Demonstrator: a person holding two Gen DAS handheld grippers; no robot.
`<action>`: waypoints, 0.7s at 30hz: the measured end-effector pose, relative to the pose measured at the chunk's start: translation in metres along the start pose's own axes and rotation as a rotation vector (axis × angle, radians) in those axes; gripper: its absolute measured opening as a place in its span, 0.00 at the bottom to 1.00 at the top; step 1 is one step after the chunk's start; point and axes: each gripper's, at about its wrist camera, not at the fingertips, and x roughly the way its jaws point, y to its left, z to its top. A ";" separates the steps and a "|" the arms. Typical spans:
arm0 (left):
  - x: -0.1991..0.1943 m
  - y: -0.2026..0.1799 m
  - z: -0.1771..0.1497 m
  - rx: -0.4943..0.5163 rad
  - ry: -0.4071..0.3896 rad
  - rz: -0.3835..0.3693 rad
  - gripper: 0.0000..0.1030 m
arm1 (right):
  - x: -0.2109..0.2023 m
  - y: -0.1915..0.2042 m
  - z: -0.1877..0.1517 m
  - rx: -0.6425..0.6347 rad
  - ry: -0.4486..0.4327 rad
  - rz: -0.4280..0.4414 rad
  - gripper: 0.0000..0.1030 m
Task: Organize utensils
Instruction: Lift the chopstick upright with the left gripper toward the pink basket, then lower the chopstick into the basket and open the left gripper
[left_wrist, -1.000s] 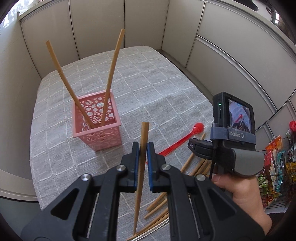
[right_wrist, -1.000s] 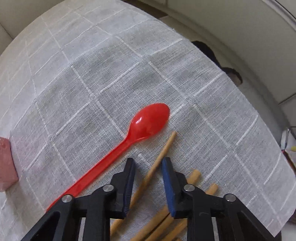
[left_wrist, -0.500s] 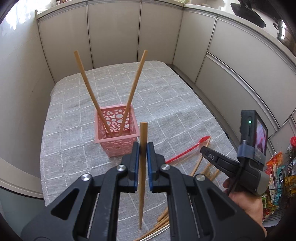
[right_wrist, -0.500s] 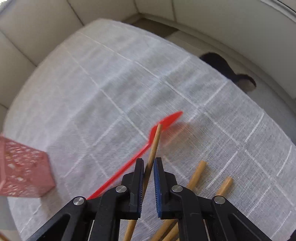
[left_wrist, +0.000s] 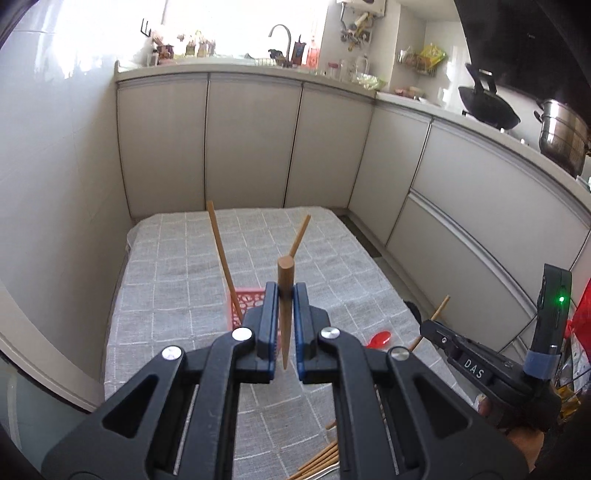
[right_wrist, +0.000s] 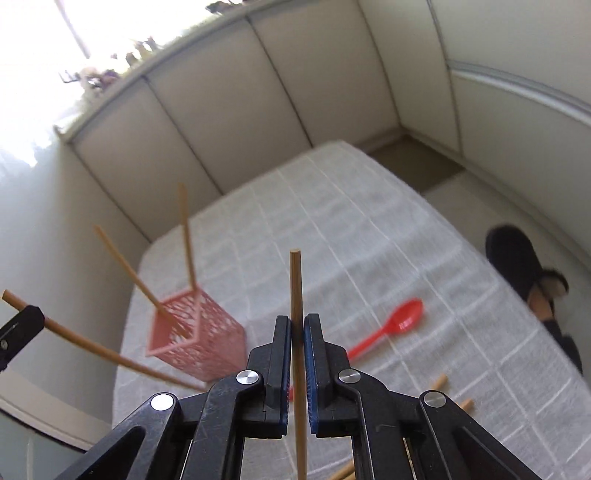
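Carrying one chopstick in each tool, I am midway through the transfer step. My left gripper (left_wrist: 284, 295) is clamped on a chopstick (left_wrist: 285, 314) that stands nearly upright between its pads. My right gripper (right_wrist: 297, 332) has just been closing, and its jaws now pinch a second chopstick (right_wrist: 296, 295), also upright, thin end raised clear of the cloth.

Below and just ahead, more loose chopsticks (right_wrist: 448, 393) lie on the grey checked tablecloth (right_wrist: 369, 229), with the red spoon (right_wrist: 391, 326) near them. So I judge the job well short of finished.

Farther out stands the pink basket (right_wrist: 195, 339), upright on the cloth, with two chopsticks (left_wrist: 223, 258) already leaning apart inside it. From the left view my own jaws hide most of it.

Next, I think, each stick must be brought over the basket's open mouth, kept steep, lowered in, and only then let go. With both hands heading for one small opening, going one at a time seems wiser.
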 end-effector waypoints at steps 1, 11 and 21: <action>-0.007 0.003 0.003 -0.008 -0.032 -0.001 0.09 | -0.004 0.001 0.005 -0.009 -0.013 0.014 0.06; -0.018 0.020 0.031 -0.095 -0.308 0.045 0.08 | -0.022 0.000 0.035 -0.051 -0.087 0.084 0.06; 0.023 0.031 0.037 -0.127 -0.370 0.105 0.08 | -0.025 -0.003 0.047 -0.069 -0.115 0.099 0.06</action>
